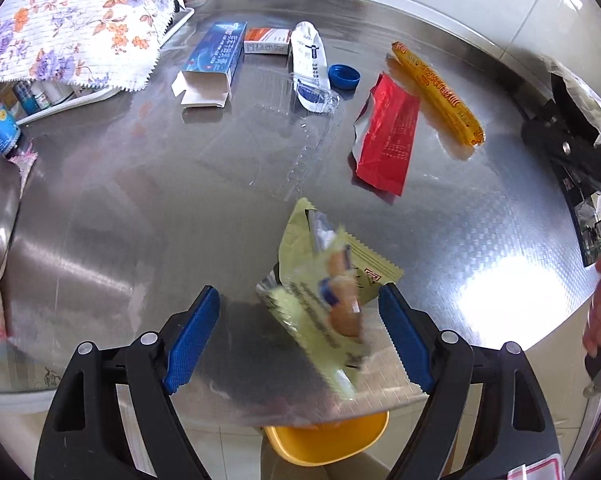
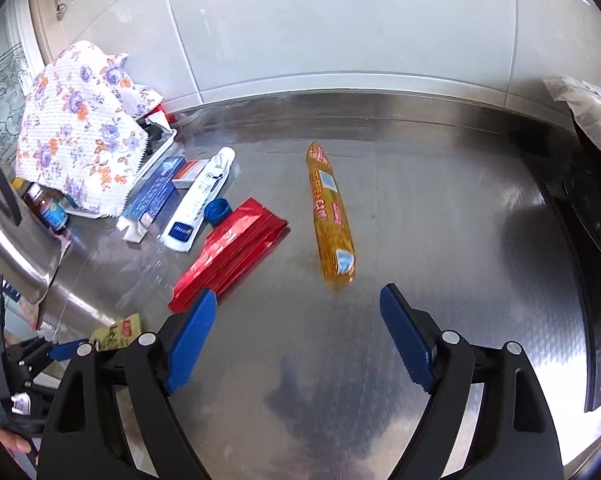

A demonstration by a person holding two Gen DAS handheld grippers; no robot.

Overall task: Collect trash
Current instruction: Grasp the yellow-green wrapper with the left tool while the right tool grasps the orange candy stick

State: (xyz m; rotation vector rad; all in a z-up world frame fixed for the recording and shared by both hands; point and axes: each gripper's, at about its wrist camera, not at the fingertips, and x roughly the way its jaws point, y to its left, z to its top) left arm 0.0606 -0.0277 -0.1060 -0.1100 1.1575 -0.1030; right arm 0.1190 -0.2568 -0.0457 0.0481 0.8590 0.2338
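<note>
Stainless steel tabletop (image 1: 140, 200) fills the left wrist view, backed by a pale tiled wall. The left gripper (image 1: 298, 338) sits near the front edge with its blue jaws spread wide. Between them, touching neither, a pale yellow snack wrapper (image 1: 324, 292) is blurred and tilted, apparently in the air or sliding over the edge. Directly beneath that edge sits a yellow bin (image 1: 328, 438), partly hidden. My reading is that this wrapper is being dropped into the bin, so the step in hand is a release. Further back lie a red foil packet (image 1: 386, 144), a long orange sausage stick (image 1: 440, 94), a blue bottle cap (image 1: 343, 76), a white tube (image 1: 310, 64), an open blue carton (image 1: 214, 62) and a small orange-and-white box (image 1: 266, 41). A floral cloth (image 1: 72, 20) covers a tray at far left.

From the right wrist view, the same tabletop stretches to the tiled wall. The right gripper (image 2: 296, 338) hovers low with jaws spread and nothing between them. The sausage stick (image 2: 330, 216) lies just ahead, slightly right of the red packet (image 2: 228, 252), whose near corner sits by the left jaw. The sausage stick looks smooth, rounded and sealed, so it may roll. The packet is flat, creased, shiny foil. The likely next move is to pick one, lower the jaws around it crosswise and close.
</note>
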